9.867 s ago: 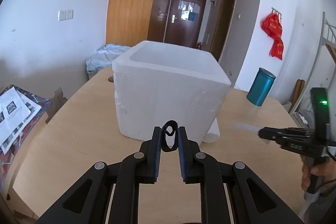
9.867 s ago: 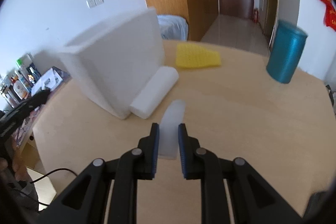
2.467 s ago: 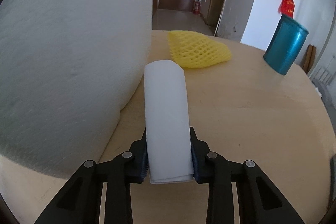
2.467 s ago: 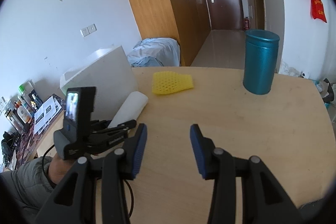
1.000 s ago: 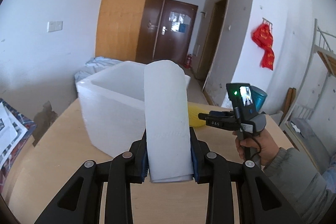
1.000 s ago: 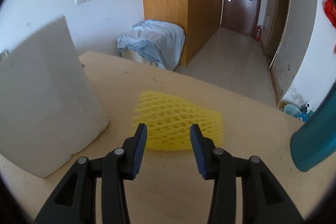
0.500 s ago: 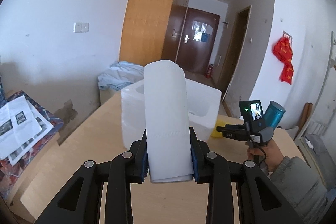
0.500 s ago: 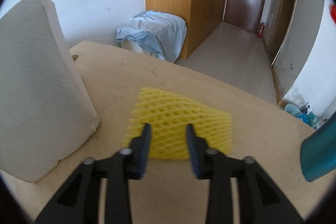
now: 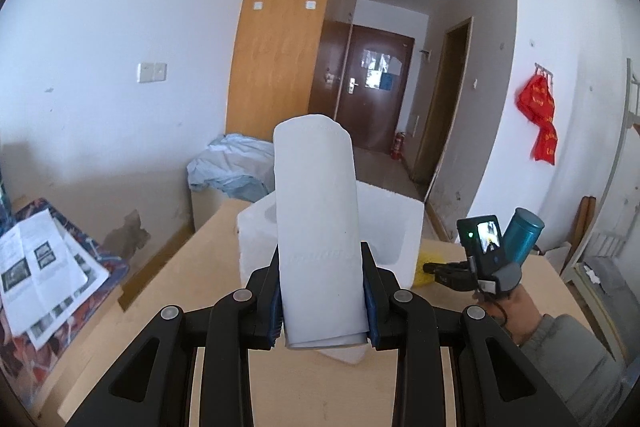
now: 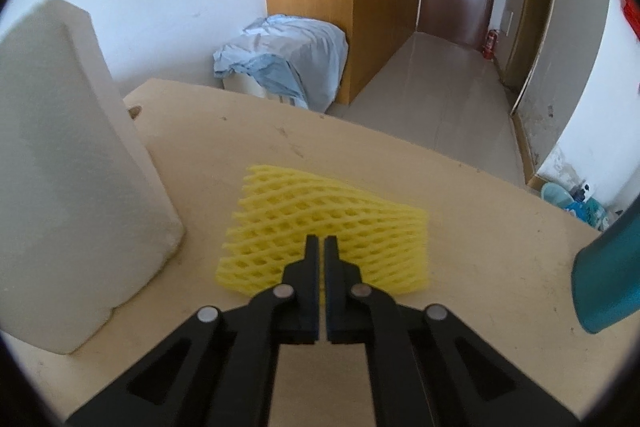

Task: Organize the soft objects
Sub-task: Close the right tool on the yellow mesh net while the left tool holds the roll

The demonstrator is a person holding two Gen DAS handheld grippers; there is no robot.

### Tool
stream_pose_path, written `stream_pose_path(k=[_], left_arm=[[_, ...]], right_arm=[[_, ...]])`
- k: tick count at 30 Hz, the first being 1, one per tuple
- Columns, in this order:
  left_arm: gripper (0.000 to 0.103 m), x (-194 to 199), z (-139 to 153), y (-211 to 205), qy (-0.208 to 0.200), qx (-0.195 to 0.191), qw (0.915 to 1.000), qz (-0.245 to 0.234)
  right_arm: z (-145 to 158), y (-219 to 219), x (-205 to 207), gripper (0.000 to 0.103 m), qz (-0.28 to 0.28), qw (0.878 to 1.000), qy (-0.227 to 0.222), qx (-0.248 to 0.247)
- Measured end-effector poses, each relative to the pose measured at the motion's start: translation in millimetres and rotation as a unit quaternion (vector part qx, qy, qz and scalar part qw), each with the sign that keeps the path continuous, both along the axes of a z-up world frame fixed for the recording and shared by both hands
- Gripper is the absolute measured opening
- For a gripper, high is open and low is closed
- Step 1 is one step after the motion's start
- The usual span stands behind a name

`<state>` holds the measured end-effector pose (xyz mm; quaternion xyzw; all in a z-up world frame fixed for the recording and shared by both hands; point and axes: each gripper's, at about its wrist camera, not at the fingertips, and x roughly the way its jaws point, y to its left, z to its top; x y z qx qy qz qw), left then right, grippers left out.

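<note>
- Left wrist view: the left gripper [image 9: 323, 301] fills the lower middle of the frame, its two black arms reaching up from the bottom edge.
- Its jaws are clenched on a white foam roll [image 9: 318, 227], which stands upright between the blue pads and rises to the centre of the frame.
- Behind the roll, at centre, sits a white foam box [image 9: 394, 227] with an open top, resting on a light wooden table [image 9: 180, 279].
- At right centre of the same view, a person's hand [image 9: 516, 311] in a grey sleeve holds the right gripper [image 9: 434, 269], whose small screen glows; its tip points toward the box's lower right corner.
- A teal canister [image 9: 524, 235] stands just behind that hand.
- Printed papers [image 9: 44, 279] lie at the left edge, off the table.
- Right wrist view: the right gripper [image 10: 319, 247] comes up from the bottom middle, its jaws pinched together on the near edge of a yellow foam net [image 10: 320, 211]; yellow shows in the thin slit between the pads.
- The net lies flat on the table [image 10: 480, 227] at the centre of the frame, apart from the foam box [image 10: 60, 167], which fills the left side.
- The teal canister [image 10: 608, 279] cuts in at the right edge.
- A pale blue cloth bundle [image 10: 288, 67] sits beyond the table, upper middle.
</note>
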<state>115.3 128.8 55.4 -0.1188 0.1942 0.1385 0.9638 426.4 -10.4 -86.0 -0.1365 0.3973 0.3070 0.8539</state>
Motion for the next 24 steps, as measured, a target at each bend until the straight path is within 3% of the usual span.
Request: stream_pose_path(k=[11, 16, 17, 19, 20, 21, 24], left_arm=[[0.033, 33, -1, 17, 0.011, -0.021, 0.9994, -0.027], [0.033, 48, 7, 26, 0.015, -0.022, 0.9989, -0.038], [0.033, 51, 8, 28, 0.015, -0.023, 0.9989, -0.039], [0.033, 55, 8, 30, 0.016, -0.024, 0.9988, -0.04], [0.033, 58, 8, 31, 0.018, -0.025, 0.9987, -0.04], [0.033, 61, 8, 32, 0.021, -0.025, 0.9986, -0.042], [0.033, 69, 6, 34, 0.027, -0.028, 0.9981, -0.047]], right_arm=[[34, -12, -25, 0.003, -0.004, 0.999, 0.008, 0.043], [43, -1, -28, 0.003, 0.023, 0.999, -0.019, 0.037], [41, 4, -23, 0.009, 0.033, 0.999, -0.024, 0.035], [30, 15, -11, 0.038, 0.033, 0.999, -0.031, 0.006], [24, 20, -5, 0.058, 0.029, 0.999, -0.042, -0.008], [18, 22, -1, 0.068, 0.025, 0.998, -0.052, -0.019], [1, 28, 11, 0.069, 0.029, 0.999, -0.033, -0.026]])
